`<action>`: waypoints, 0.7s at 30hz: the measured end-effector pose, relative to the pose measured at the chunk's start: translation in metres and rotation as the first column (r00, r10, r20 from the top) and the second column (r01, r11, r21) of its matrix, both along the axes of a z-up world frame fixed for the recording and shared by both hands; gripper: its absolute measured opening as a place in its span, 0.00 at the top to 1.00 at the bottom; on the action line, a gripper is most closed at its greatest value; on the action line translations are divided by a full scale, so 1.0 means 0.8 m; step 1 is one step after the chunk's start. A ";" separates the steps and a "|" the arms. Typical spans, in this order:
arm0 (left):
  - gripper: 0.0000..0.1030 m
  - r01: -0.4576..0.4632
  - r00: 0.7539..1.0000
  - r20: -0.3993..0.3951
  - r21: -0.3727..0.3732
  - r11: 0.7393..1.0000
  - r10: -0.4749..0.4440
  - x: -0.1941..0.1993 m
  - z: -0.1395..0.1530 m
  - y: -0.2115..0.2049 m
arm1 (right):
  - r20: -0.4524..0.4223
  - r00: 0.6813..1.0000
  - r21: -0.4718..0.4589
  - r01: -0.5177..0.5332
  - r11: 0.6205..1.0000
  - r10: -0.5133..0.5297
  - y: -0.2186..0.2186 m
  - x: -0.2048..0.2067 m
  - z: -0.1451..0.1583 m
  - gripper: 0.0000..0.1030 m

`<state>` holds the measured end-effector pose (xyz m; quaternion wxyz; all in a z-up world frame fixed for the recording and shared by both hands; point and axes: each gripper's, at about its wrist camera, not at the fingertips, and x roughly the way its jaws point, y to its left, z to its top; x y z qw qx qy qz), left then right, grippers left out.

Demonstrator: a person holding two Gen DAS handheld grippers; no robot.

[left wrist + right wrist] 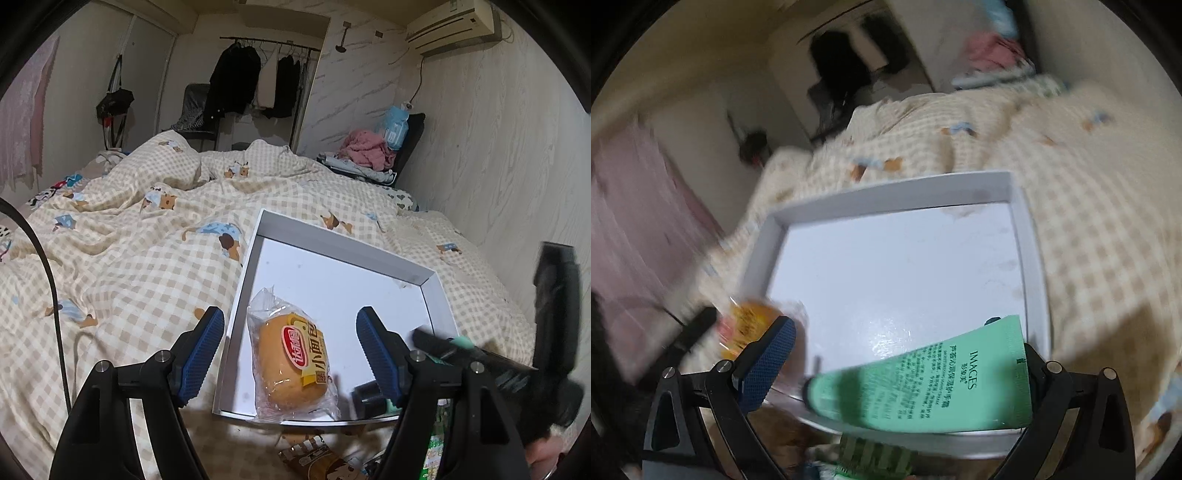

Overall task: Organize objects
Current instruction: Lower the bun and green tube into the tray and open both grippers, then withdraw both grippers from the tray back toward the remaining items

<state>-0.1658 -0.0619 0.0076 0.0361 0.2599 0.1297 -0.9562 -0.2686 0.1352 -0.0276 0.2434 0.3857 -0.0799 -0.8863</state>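
A shallow white tray (332,240) lies on the checked bedcover. A plastic-wrapped orange bun (291,365) rests in its near left corner. My left gripper (290,314) hovers over it, open, with the blue pads well clear on both sides. In the right wrist view a green tube (923,384) lies across the tray's (886,192) near edge, between the fingers of my right gripper (907,336). These stand wide open: the left pad is off the tube's cap, and the tube hides the right finger. The bun (746,325) shows blurred at the left. The right gripper (480,354) appears blurred beside the tray.
Snack packets (314,458) and a green packet (436,454) lie on the cover just in front of the tray. A black cable (48,266) curves across the bed at the left. A chair with clothes (369,147) stands at the far right, beside the wall.
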 end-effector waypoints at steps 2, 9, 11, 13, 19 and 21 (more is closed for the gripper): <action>0.25 -0.008 1.000 -0.005 -0.002 1.000 0.008 0.001 0.001 -0.002 | -0.024 0.999 0.099 -0.030 0.995 0.032 -0.023 0.001 -0.003 0.01; 0.25 -0.022 1.000 0.015 0.018 1.000 0.022 -0.002 -0.003 -0.008 | -0.213 0.977 0.424 0.089 0.901 0.004 -0.048 0.015 -0.005 0.01; 0.25 -0.023 1.000 0.014 0.019 1.000 0.023 -0.001 -0.003 -0.009 | -0.207 0.978 0.433 0.081 0.898 0.012 -0.047 0.013 -0.007 0.01; 0.25 -0.027 1.000 0.011 0.022 0.999 0.027 0.000 -0.003 -0.010 | -0.184 0.983 0.396 0.071 0.916 0.004 -0.038 0.009 -0.007 0.01; 0.25 -0.042 0.999 0.008 0.049 0.998 0.042 0.003 -0.001 -0.019 | -0.080 0.996 0.107 0.053 0.993 -0.045 0.017 -0.003 0.016 0.01; 0.25 -0.047 0.999 -0.001 0.054 0.997 0.047 0.006 0.003 -0.020 | -0.026 0.998 0.022 0.055 0.998 -0.055 0.036 -0.010 0.022 0.01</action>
